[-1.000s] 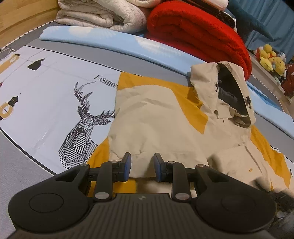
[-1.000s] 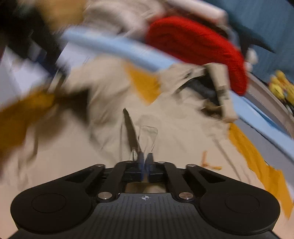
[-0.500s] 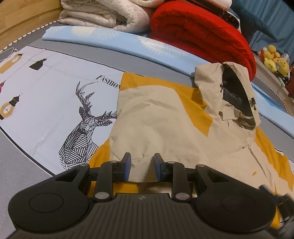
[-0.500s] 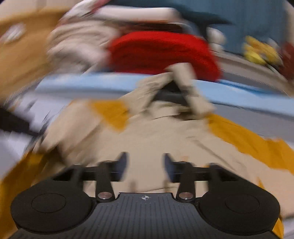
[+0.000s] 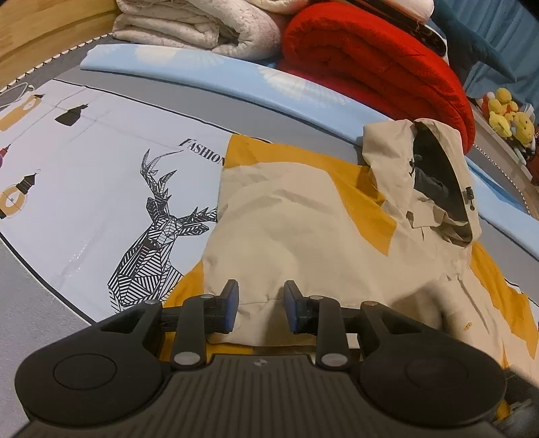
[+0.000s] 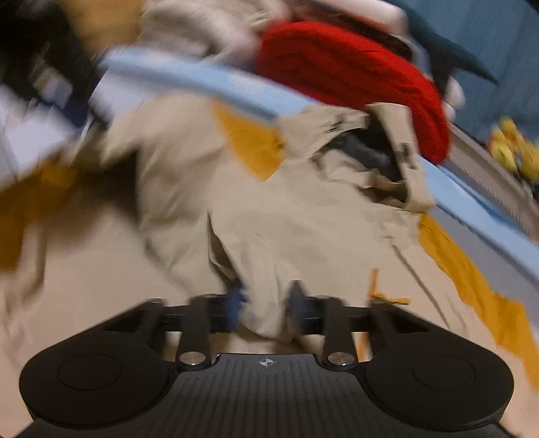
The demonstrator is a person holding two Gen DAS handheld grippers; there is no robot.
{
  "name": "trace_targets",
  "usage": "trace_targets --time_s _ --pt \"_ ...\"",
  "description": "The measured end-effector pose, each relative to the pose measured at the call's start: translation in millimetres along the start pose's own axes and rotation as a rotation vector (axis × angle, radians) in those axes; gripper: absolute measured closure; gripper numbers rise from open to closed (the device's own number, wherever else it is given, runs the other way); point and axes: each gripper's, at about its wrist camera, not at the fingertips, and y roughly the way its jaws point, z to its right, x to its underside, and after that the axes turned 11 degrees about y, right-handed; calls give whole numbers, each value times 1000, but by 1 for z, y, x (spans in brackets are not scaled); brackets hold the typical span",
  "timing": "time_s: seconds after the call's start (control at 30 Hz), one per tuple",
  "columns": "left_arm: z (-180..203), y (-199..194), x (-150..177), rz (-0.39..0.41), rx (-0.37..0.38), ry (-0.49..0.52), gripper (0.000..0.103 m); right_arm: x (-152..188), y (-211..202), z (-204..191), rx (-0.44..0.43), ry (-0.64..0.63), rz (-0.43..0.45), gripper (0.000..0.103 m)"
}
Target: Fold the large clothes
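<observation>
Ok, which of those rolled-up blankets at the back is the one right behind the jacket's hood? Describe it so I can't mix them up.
Start at the beige and mustard jacket spread on the bed and follow it up to its hood. Directly behind the hood lies the red blanket, a thick roll. Its neighbour on the left, the quilted blanket, is pale cream and folded flatter.

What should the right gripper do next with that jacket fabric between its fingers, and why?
Probably finish closing before lifting. The right gripper has a fold of the beige jacket between its closing jaws, but the blurred view doesn't show the pads pressing. The left gripper straddles the hem with visible gaps, so neither yet shows a firm hold.
</observation>
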Motion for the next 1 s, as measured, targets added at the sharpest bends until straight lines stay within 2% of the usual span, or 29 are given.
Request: trace_targets --time_s 0.17,0.27,0.33,0.4,0.43,0.47,0.53,0.63,0.67,0.8,0.87,0.9,0.93,0.97,1.0 --pt "2 -1 1 1 3 11 71 -30 -38 67 43 384 155 96" --pt "3 0 1 0 1 15 71 -28 -53 117 174 631 248 97" --pt "3 1 2 -2 0 17 71 -20 -56 149 261 780 269 97" --pt "4 2 2 -4 1 17 71 -9 -56 179 379 921 251 88" --pt "5 2 2 -5 1 18 71 -3 -54 191 407 979 226 74" --pt "5 3 2 -5 1 19 71 2 -52 199 404 1023 202 69" --pt "5 4 2 -7 1 19 71 10 -48 206 368 1087 169 69" --pt "6 6 3 -10 -1 21 71 18 -31 208 276 1173 83 52" --pt "6 6 3 -11 -1 21 71 25 -26 208 244 1212 43 50" --pt "6 8 3 -16 1 19 71 44 5 208 135 1353 -120 50" --pt "6 9 3 -18 2 21 71 48 5 208 129 1363 -80 55" --pt "6 10 3 -18 2 23 71 45 6 211 134 1350 -74 61" --pt "6 10 3 -19 3 25 71 42 5 213 138 1340 -54 80" --pt "7 10 3 -20 4 26 71 40 3 216 133 1334 -25 90" --pt "8 11 4 -22 4 30 71 41 -1 222 125 1333 -2 92"
